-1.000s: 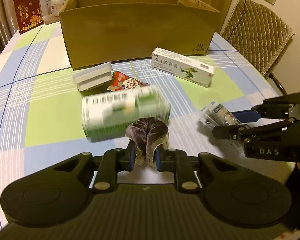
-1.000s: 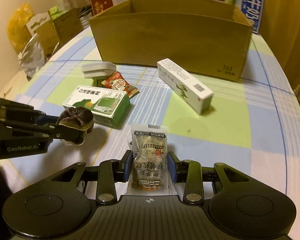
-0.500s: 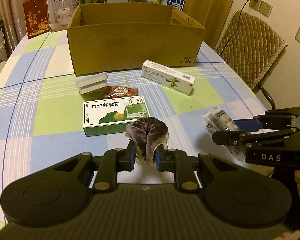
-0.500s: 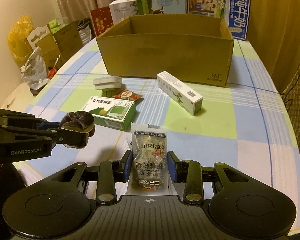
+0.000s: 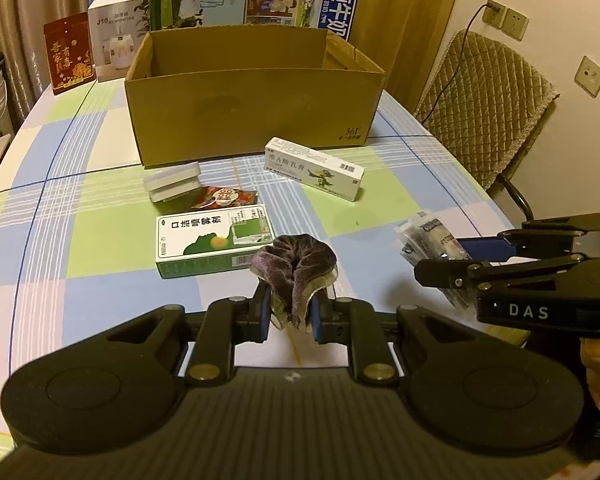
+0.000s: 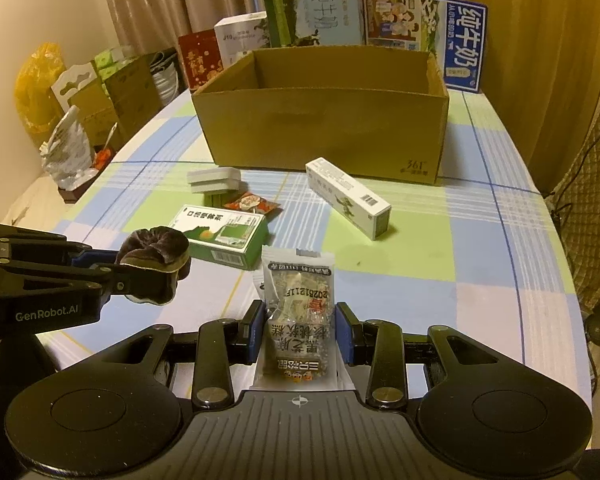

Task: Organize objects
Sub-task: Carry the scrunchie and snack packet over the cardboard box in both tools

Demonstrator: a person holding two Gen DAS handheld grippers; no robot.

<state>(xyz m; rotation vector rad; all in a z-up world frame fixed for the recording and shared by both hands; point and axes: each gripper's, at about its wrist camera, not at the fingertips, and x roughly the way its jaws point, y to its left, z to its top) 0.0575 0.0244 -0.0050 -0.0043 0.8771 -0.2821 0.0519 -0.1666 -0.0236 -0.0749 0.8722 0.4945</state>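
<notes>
Velvet scrunchie was clamped between the closed jaws of the left gripper; the snack packet was pinched in the right gripper. Compared with one second earlier, both grippers had risen off the checked tablecloth, loads retained. Beyond them lay the green carton, red sachet, white stacked pads and long white box. Farthest stood the open cardboard box, judged the likely destination for both carried items.

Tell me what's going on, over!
Left gripper shut on velvet scrunchie. Right gripper shut on snack packet. Cardboard box ahead, open. Nothing blocking.
</notes>
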